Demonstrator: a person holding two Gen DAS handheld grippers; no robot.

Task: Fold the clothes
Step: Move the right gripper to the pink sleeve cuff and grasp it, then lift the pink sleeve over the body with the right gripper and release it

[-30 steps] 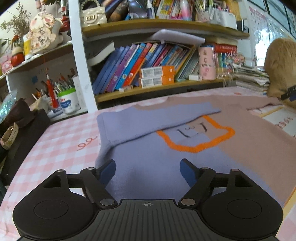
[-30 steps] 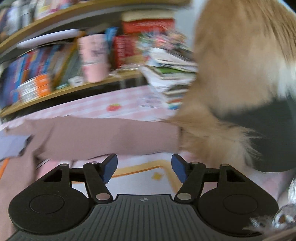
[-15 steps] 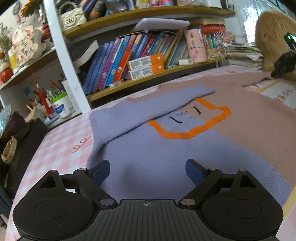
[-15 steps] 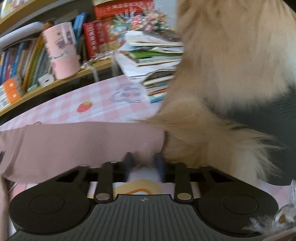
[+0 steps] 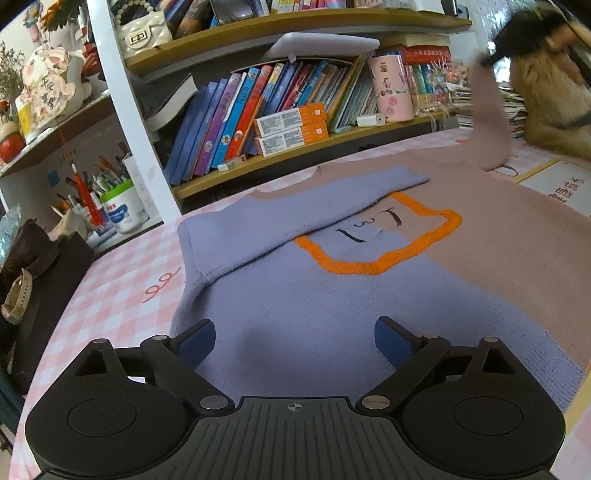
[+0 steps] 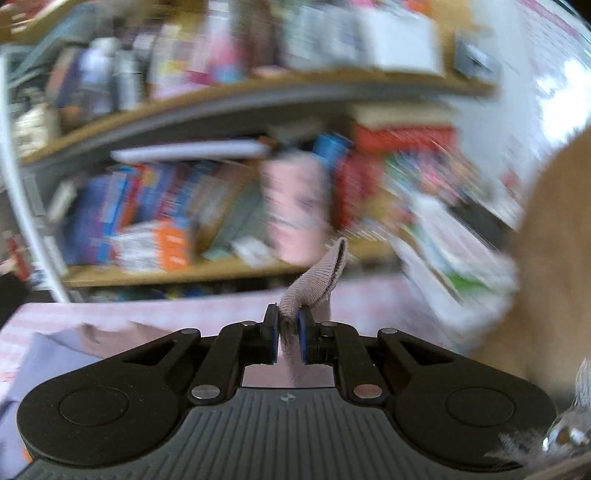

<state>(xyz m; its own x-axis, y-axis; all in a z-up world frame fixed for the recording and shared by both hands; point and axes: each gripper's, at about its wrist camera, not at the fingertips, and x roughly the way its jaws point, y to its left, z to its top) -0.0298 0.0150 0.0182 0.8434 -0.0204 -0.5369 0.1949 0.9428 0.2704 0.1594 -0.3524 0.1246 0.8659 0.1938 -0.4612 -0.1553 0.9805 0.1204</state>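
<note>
A two-tone sweater [image 5: 332, 295], blue on the left half and mauve on the right with an orange outline on the chest, lies flat on the pink checked tablecloth [image 5: 122, 295]. Its blue sleeve [image 5: 295, 214] is folded across the chest. My left gripper [image 5: 291, 339] hovers over the blue hem, its jaws opening, with nothing pinched between them. My right gripper [image 6: 288, 328] is shut on the ribbed cuff [image 6: 317, 280] of the mauve sleeve. In the left wrist view that sleeve [image 5: 491, 122] hangs lifted above the table at the far right, under the blurred right gripper [image 5: 517, 33].
A bookshelf [image 5: 295, 155] full of books runs behind the table, with a pink cup [image 5: 391, 88] on it. A pen pot [image 5: 122, 206] and a dark bag [image 5: 33, 266] sit at the left. A tan furry shape [image 5: 554, 110] and stacked booklets [image 6: 461, 258] stand at the right.
My right gripper closed on the mauve sleeve's cuff and lifted it up and leftward off the table. My left gripper's jaws widened and it stayed over the blue hem.
</note>
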